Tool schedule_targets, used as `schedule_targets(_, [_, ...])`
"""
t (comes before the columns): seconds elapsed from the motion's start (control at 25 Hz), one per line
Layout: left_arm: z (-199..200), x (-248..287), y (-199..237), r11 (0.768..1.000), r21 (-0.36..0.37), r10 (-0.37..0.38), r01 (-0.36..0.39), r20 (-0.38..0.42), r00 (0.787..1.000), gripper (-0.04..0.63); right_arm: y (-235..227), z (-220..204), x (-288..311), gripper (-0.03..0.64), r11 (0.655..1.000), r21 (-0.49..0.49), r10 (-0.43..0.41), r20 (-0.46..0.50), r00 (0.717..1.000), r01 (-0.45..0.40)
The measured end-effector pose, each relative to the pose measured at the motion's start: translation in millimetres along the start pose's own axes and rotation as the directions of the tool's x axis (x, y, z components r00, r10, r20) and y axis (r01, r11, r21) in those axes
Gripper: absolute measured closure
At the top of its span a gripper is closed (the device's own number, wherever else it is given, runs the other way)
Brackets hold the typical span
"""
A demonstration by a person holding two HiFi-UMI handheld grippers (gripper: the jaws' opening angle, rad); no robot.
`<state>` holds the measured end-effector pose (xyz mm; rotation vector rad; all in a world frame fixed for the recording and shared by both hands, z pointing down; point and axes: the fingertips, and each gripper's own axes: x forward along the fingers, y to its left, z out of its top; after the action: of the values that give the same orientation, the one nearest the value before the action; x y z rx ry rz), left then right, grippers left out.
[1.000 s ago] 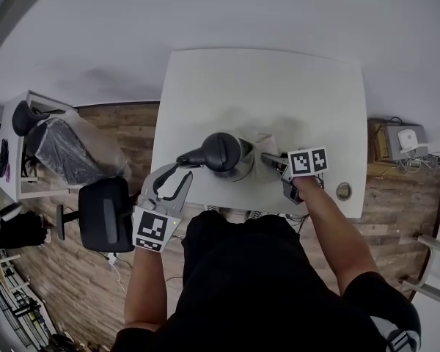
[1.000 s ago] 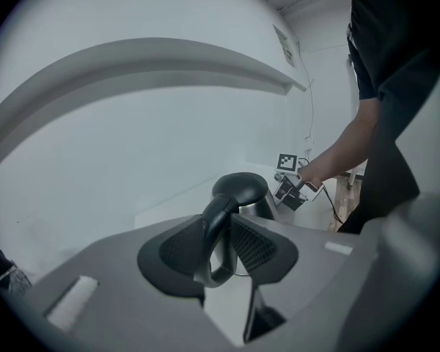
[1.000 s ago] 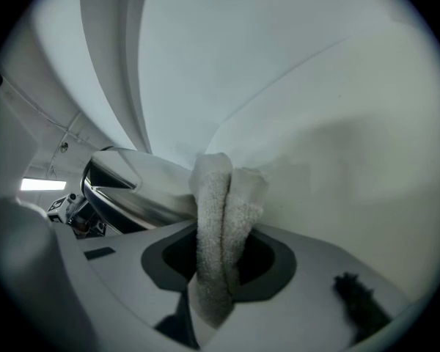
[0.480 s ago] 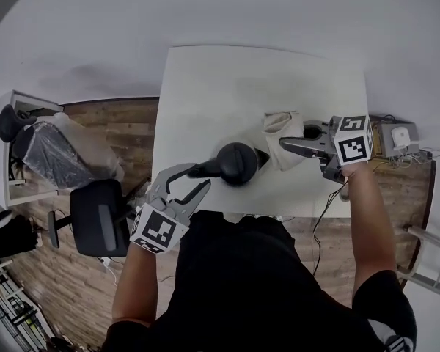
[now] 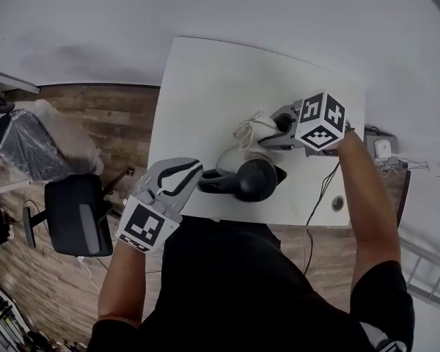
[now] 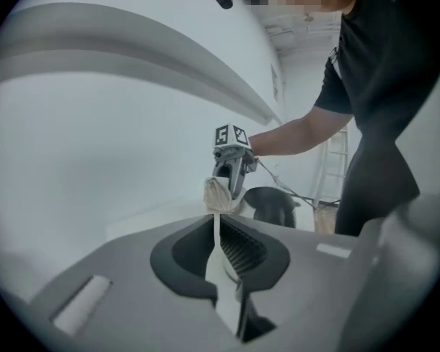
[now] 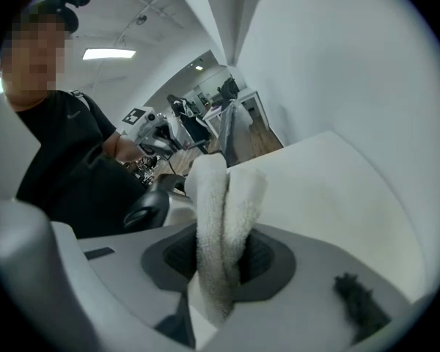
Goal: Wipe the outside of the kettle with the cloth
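The black kettle (image 5: pixel 255 180) stands near the front edge of the white table (image 5: pixel 205 86), its handle (image 5: pixel 214 185) pointing left. My left gripper (image 5: pixel 196 171) sits just left of that handle. Its jaws have just been closing and now stand together but for a thin slit, with nothing between them; in the left gripper view the kettle (image 6: pixel 273 206) lies beyond the left gripper (image 6: pixel 218 229). My right gripper (image 5: pixel 270 135) hovers above and behind the kettle, shut on the bunched white cloth (image 5: pixel 251 132), which sticks up between the jaws of the right gripper (image 7: pixel 220 251).
A black office chair (image 5: pixel 73 211) stands on the wooden floor left of the table. A cable (image 5: pixel 319 189) runs over the table's right front edge beside a round grommet (image 5: pixel 339 204). A ladder (image 6: pixel 334 160) stands behind the person.
My right gripper has lifted the cloth off the kettle's side and rolled over. The left jaws went from wide open to together, and the left gripper moved closer to the handle.
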<state>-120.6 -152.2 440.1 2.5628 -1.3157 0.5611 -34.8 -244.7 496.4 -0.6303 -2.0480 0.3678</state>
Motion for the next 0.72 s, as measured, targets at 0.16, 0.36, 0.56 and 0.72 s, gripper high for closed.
schedule_targets(0.16, [-29.1, -7.1, 37.3, 0.988, -0.077, 0.132, -0.135, -0.053, 0.99, 0.589, -32.8, -9.9, 33.2, 0.514, 0.999, 0.029, 0.02, -0.111, 0.994, -0.016])
schedule_targets(0.36, [-59.0, -9.6, 38.2, 0.983, -0.136, 0.118, -0.126, -0.071, 0.991, 0.588, -62.4, -39.8, 77.0, 0.514, 0.996, 0.074, 0.063, -0.23, 0.971, -0.048])
schedule_targets(0.56, [-94.0, -7.9, 32.7, 0.979, -0.159, 0.107, -0.125, -0.118, 0.987, 0.589, -81.8, -65.1, 103.3, 0.514, 0.999, 0.051, 0.032, -0.388, 0.921, -0.013])
schedule_targets(0.72, [-107.8, -12.3, 29.6, 0.977, -0.183, 0.092, -0.114, -0.127, 0.988, 0.588, -72.2, -41.0, 89.7, 0.514, 0.998, -0.052, 0.008, -0.459, 0.888, -0.036])
